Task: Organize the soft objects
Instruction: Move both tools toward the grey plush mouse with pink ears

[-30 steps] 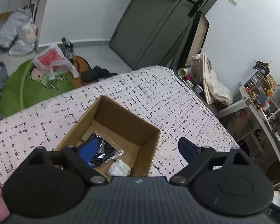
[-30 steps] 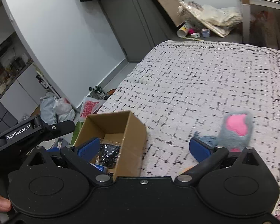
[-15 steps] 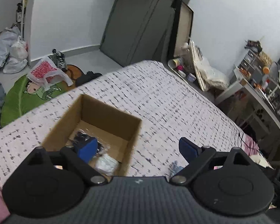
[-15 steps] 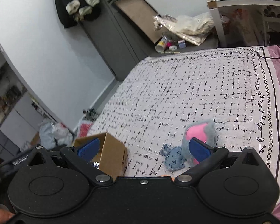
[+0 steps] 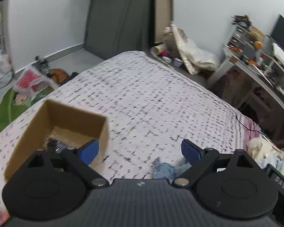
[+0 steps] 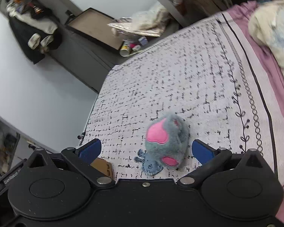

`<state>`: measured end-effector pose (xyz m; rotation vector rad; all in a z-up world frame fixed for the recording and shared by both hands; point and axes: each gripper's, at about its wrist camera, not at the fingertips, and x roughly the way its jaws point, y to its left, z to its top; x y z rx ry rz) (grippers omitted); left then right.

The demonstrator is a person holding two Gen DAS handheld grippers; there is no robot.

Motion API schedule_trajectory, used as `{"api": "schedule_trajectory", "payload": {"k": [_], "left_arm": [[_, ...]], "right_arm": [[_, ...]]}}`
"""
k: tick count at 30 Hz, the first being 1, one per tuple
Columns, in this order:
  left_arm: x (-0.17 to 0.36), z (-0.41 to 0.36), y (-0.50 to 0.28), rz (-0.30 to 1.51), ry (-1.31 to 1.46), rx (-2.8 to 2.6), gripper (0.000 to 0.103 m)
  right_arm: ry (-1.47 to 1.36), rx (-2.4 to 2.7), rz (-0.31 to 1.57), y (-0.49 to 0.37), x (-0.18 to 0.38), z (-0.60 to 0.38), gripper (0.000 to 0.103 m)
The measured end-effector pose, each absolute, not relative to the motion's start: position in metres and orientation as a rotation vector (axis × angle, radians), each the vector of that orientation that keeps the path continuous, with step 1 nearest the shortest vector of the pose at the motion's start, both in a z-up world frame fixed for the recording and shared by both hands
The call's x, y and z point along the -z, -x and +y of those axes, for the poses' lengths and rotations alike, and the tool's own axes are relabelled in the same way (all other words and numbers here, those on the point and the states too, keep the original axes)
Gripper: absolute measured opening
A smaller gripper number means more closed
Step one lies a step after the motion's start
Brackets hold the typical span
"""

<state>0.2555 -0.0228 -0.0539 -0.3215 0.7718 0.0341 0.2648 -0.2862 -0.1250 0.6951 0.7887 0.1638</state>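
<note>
A grey plush toy (image 6: 166, 141) with pink patches lies on the patterned bedspread (image 6: 179, 79), between my right gripper's (image 6: 144, 149) open blue fingertips and just ahead of them. Its blue part also shows in the left wrist view (image 5: 163, 169), low between the fingers. My left gripper (image 5: 140, 149) is open and empty above the bed. An open cardboard box (image 5: 53, 130) stands on the bed at the left, with dark wrapped items inside; its corner shows in the right wrist view (image 6: 102, 166).
Pillows and bedding (image 6: 272, 28) lie at the right on a purple sheet. Past the bed's foot stand a dark door (image 5: 119, 17), bags (image 5: 193, 54) and a cluttered desk (image 5: 259, 62). A green mat (image 5: 13, 106) lies on the floor left.
Both grippers have swung to the right. The box has slid to the left edge of each view and the plush toy has come between the right gripper's fingers.
</note>
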Motion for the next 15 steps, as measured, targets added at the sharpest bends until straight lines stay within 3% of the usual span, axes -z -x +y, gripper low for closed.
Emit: {"api": "schedule_trajectory", "payload": {"k": [8, 15], "left_arm": [[0.058, -0.06, -0.284, 0.808, 0.194, 0.06, 0.093], [0.069, -0.096, -0.3, 0.833, 0.131, 0.106, 0.093]], "right_arm": [[-0.809, -0.151, 0.822, -0.273, 0.143, -0.303, 0.101], [-0.869, -0.075, 0.856, -0.281, 0.163, -0.321, 0.074]]}}
